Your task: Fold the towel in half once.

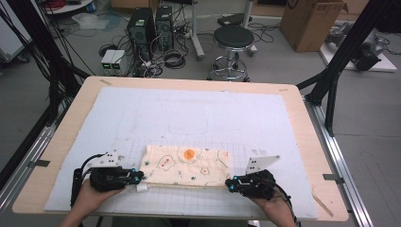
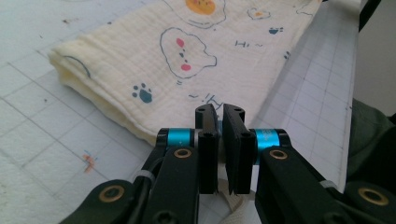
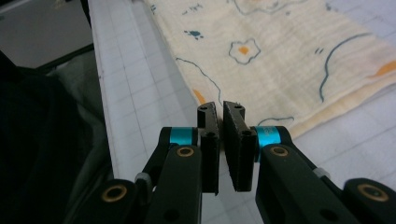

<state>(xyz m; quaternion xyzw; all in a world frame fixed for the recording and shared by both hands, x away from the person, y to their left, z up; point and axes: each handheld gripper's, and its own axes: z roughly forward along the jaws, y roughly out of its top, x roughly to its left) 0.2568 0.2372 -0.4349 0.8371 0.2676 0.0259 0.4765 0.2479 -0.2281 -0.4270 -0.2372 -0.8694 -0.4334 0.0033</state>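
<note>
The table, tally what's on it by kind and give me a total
Folded printed cloth: 1
Handheld grippers: 2, the left gripper and the right gripper, one at each near corner of the cloth
White gridded mat: 1
Total: 4

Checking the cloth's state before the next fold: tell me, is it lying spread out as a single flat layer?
No: the cloth is folded, its stacked layers showing along the thick left edge in the left gripper view.

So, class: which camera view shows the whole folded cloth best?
The high view: the cloth lies entire there, every edge visible, between the left gripper and right gripper. The left gripper view shows one end and its paw print, cropped. The right gripper view shows the other end, also cropped.
</note>
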